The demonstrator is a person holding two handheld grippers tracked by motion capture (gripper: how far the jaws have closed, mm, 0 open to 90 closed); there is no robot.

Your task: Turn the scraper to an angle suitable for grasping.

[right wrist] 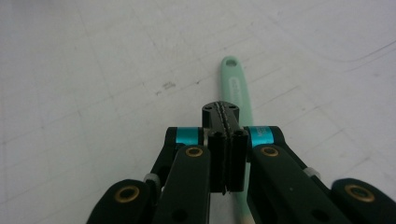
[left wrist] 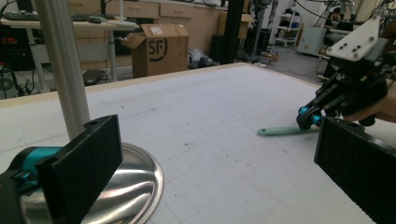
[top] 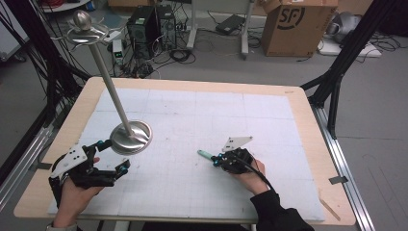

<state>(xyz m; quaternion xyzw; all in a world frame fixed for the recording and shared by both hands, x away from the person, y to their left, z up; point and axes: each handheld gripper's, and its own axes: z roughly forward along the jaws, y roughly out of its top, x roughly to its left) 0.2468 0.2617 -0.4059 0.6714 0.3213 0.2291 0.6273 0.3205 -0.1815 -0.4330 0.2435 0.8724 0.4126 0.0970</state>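
A steel stand with a round base (top: 131,137) and a leaning pole (top: 108,82) rises at the table's left; hooks ring its ball top. My left gripper (top: 113,155) is open just in front of that base. In the left gripper view one pad (left wrist: 84,163) hangs over the base (left wrist: 135,186) beside the pole (left wrist: 63,70). My right gripper (top: 215,160) is shut near the table's middle, pointing left. A mint-green handle (top: 204,154) lies flat on the mat, running out from under its tips (right wrist: 226,112). I see nothing pinched between the pads. The handle's holed end (right wrist: 233,81) points away.
A white gridded mat (top: 202,115) covers the wooden table (top: 308,125). A thin wooden stick (top: 329,209) lies at the near right corner. Beyond the table stand a cardboard box (top: 298,24), a computer tower (top: 144,24) and black tripod legs (top: 337,72).
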